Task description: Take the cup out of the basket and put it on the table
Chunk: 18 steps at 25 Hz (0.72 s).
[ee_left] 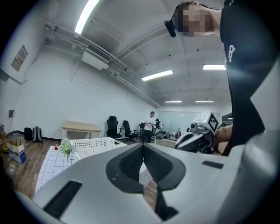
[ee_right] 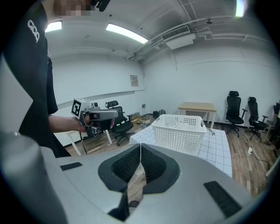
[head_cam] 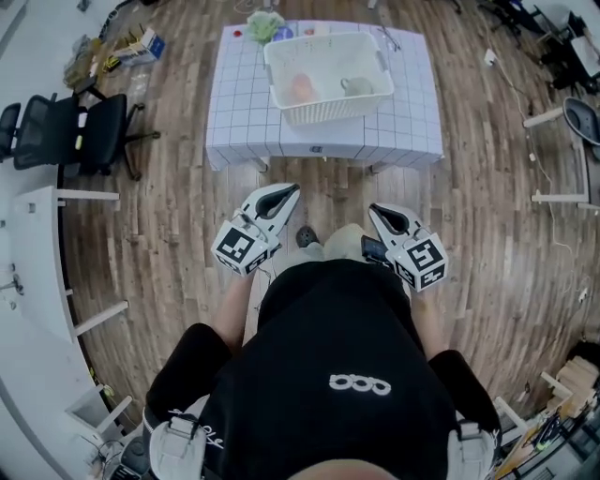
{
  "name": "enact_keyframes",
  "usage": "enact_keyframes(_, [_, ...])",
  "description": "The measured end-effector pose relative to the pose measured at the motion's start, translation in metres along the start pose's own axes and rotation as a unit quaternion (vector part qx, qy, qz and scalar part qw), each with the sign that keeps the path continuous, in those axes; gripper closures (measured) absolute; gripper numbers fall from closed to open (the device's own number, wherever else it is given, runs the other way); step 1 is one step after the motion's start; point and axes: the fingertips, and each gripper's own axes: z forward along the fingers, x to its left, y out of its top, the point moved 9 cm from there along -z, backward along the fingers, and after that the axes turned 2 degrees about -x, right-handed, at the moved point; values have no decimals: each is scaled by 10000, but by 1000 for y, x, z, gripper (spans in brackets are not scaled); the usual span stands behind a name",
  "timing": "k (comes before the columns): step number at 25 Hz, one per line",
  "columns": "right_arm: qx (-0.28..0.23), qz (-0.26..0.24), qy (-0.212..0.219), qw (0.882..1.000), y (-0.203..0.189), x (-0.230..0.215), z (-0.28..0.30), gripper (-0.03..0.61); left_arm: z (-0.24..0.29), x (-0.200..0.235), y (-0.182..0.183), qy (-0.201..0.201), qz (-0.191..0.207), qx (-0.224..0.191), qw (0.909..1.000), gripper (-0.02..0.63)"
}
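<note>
Standing well back from the surface (head_cam: 234,108), bare wood floor (head_cam: 169,216) between it and the person. The left tool (head_cam: 289,191) is held low in front of the body with its jaws brought together, pads meeting, nothing between them. The right tool (head_cam: 377,210) is the same, closed and empty. A white perforated basket (head_cam: 323,42) stands on the gridded surface toward its far side. The cup (head_cam: 357,86) is inside the basket, in the right half near the wall closest to the person. It is pale grey and small in this view, and I cannot tell whether it has a handle or how it lies. An orange rounded object (head_cam: 302,89) sits to its left in the same basket, apart from it. A green bundle (head_cam: 264,22) lies outside the basket at the far left of the surface. Task not yet begun; neither tool is near the basket. Judgement on handling: the cup is probably light and rigid with a smooth wall, so likely slippery between the pads, and breakable if ceramic. Best hold is across the rim, one jaw inside and one outside, approached from above — the basket walls block a side reach. The jaws must open first. Set it down gently.
</note>
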Motion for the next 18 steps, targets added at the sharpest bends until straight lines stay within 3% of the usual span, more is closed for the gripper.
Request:
enact_keyframes(8, [-70, 240, -139, 9996, 15, -54, 42, 554, 51, 63, 11, 20, 104, 155, 9998, 604])
enact_keyframes(18, [-213, 267, -55, 9994, 62, -158, 96, 554, 143, 139, 31, -38, 206, 350, 9992, 604])
